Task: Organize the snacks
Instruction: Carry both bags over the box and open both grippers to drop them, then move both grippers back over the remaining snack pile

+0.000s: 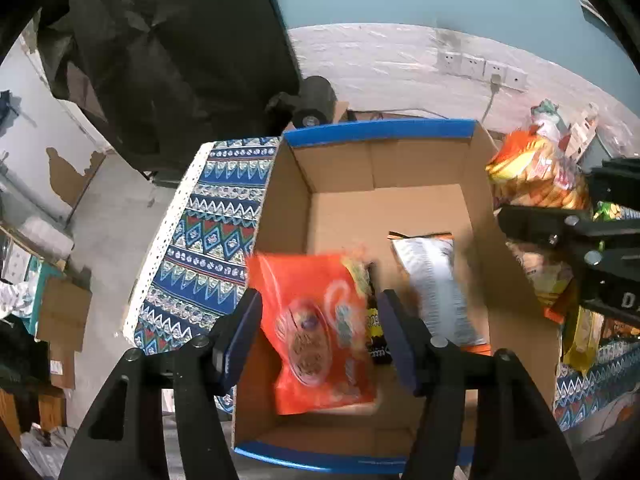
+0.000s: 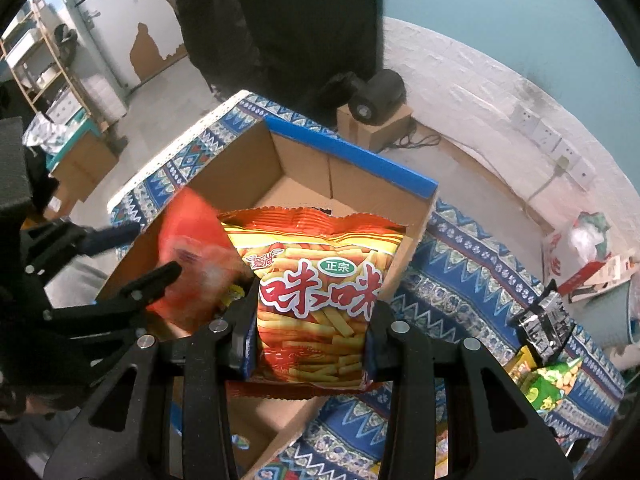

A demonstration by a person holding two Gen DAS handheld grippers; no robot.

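So the left tool (image 1: 320,334) sits right over the cardboard box (image 1: 384,176), fingers spread wide, and the orange cookie bag (image 1: 316,336) is between them but looks blurry and not touching either finger, so probably dropping into the near-left part of the box. A silver bag (image 1: 436,284) already lies flat on the box floor toward the right, long axis running near to far, with a small dark-and-yellow packet (image 1: 374,320) wedged between the two. The right tool (image 2: 310,338) is pinching the fries bag (image 2: 320,300) by its lower sides, bag upright, top edge pointing away over the near-right rim of the box. That's the relation that matters: the box opening lies ahead and a bit left of the fries bag, so the right one is next in line, and the free floor looks to be at the far end. More snacks, like a green bag (image 2: 554,380), wait on the patterned surface (image 2: 472,264) to the right.
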